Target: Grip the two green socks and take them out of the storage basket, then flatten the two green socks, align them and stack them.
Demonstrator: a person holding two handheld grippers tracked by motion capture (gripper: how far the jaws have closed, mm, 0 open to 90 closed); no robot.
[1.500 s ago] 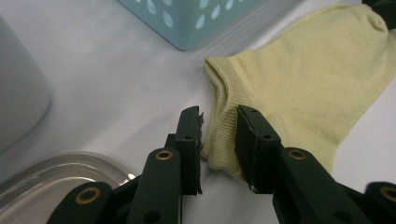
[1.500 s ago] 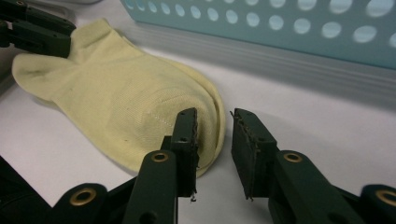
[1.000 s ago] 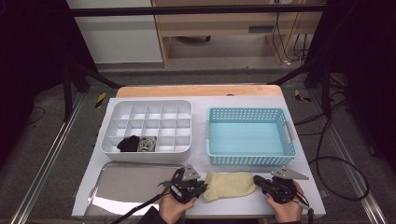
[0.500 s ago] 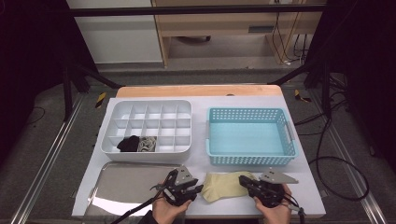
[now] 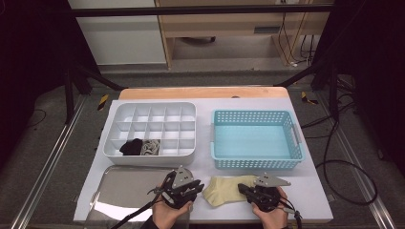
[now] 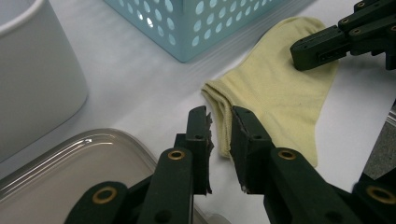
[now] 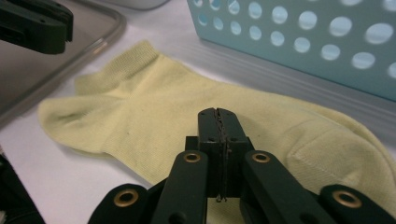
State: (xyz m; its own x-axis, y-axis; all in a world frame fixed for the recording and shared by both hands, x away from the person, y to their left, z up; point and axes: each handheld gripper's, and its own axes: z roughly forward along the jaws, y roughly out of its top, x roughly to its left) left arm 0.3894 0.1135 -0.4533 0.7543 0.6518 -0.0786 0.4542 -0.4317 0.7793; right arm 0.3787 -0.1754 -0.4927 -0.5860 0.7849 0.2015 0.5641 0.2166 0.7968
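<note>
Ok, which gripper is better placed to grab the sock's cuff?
Left. The left gripper, jaws slightly apart, sits right at the yellow sock cuff; the right gripper is shut over the toe half.

One yellow sock point(image 5: 228, 189) is counted on the table, just in front of the one blue basket point(image 5: 257, 164). Left of the basket, one white divided organizer point(image 5: 150, 109) is seen, with two rolled items point(image 5: 140, 147) in it. One metal tray point(image 5: 125, 182) and two grippers are counted.
</note>
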